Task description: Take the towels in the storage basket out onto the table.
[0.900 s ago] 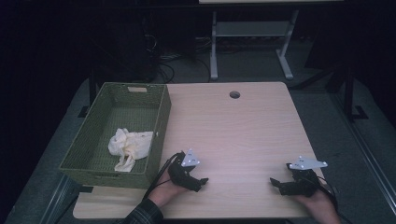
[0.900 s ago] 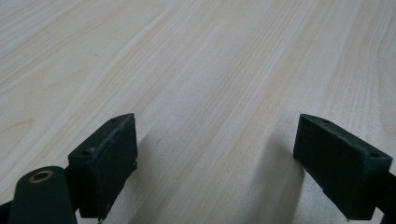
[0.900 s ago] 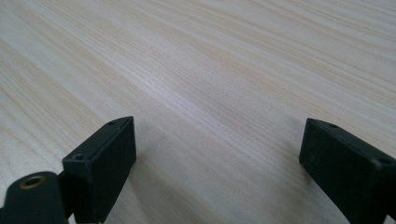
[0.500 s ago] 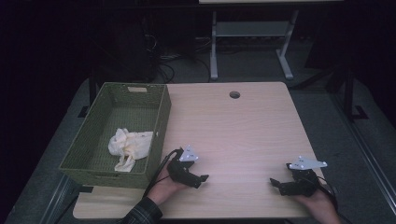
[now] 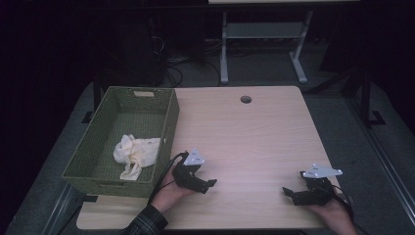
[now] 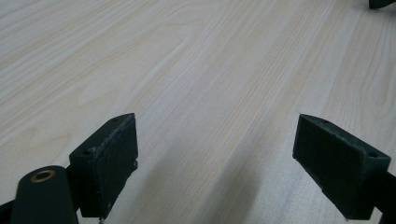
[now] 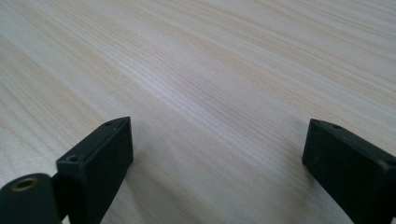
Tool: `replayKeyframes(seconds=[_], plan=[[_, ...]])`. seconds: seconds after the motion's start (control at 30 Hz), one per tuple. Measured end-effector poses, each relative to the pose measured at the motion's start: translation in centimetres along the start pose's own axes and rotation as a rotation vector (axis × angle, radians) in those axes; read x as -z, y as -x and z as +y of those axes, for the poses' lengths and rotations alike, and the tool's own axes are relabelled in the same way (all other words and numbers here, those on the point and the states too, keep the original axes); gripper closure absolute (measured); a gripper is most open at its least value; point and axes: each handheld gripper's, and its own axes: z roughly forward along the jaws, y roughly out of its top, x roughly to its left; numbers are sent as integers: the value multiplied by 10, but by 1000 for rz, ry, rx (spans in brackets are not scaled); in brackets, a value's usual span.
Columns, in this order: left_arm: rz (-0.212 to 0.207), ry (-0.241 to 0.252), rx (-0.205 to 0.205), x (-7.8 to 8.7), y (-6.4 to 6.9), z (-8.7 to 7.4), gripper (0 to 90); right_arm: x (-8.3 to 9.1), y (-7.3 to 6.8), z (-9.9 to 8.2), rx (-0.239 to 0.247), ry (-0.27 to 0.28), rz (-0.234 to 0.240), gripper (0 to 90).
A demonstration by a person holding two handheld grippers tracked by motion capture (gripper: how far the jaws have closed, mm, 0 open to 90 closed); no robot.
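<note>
Both jaws gape empty: left hand-held gripper [image 5: 208, 185] and right hand-held gripper [image 5: 289, 192] rest on the counter [image 5: 254, 132]. Best approach the cream cloth [image 5: 136, 152] over the basket's [image 5: 169, 122] near right wall.

Table [image 5: 244, 132]: pale wood-grain top, rectangular, rounded corners. Round cable hole [image 5: 245, 99] near far edge, about centre. Green woven basket [image 5: 169, 127]: on left part of top, overhanging left edge, long side running front to back. Left tongs [image 5: 208, 185]: low over near edge, just right of basket, jaws apart, nothing between. Right tongs [image 5: 288, 192]: near right front corner, jaws apart, nothing between.
</note>
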Motion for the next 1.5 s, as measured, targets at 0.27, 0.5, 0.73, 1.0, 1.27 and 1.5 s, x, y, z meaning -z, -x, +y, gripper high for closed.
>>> replayKeyframes(seconds=[0.27,0.5,0.73,1.0,1.27,1.5], plan=[[4,8,-9,3,-1,3,131,-1,-1,0,-1,-1,1,67],[5,16,5,7,-2,4,131,-2,0,1,-8,-12,-8,27],[4,17,2,10,-3,7,131,-2,0,1,-7,-13,-8,24],[-12,35,17,16,-4,14,131,-2,0,1,-7,-16,-8,21],[10,26,7,21,-4,21,131,-2,0,1,-14,-19,-12,3],[16,35,14,24,-6,25,133,-2,0,1,-20,-27,-18,0]])
